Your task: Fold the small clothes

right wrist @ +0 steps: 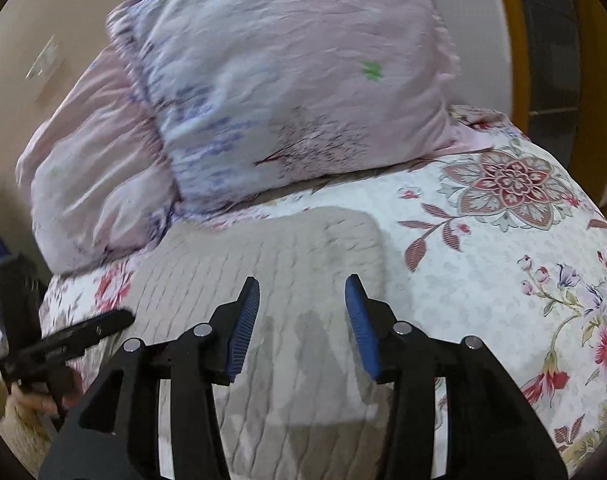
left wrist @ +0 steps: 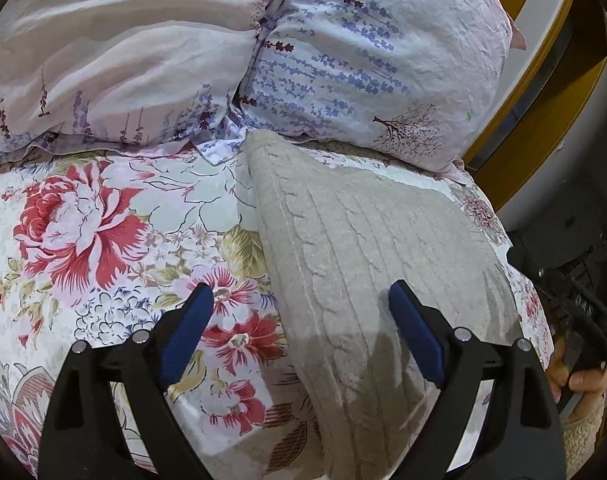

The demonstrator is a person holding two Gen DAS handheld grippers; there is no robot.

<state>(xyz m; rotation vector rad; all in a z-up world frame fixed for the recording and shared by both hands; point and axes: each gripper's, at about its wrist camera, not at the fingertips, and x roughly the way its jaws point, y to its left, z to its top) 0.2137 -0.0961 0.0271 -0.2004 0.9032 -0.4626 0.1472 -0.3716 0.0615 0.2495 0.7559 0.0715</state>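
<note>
The left gripper (left wrist: 301,308) is hovering with its jaws spread wide, holding nothing. The grey knitted sweater (left wrist: 367,248) is lying folded on the flowered bedspread (left wrist: 103,216), under its right finger and stretching ahead toward the pillows (left wrist: 363,60). The right gripper (right wrist: 302,300) is hanging above the sweater (right wrist: 271,264), jaws apart and empty, with the pillows (right wrist: 283,92) beyond it.
</note>
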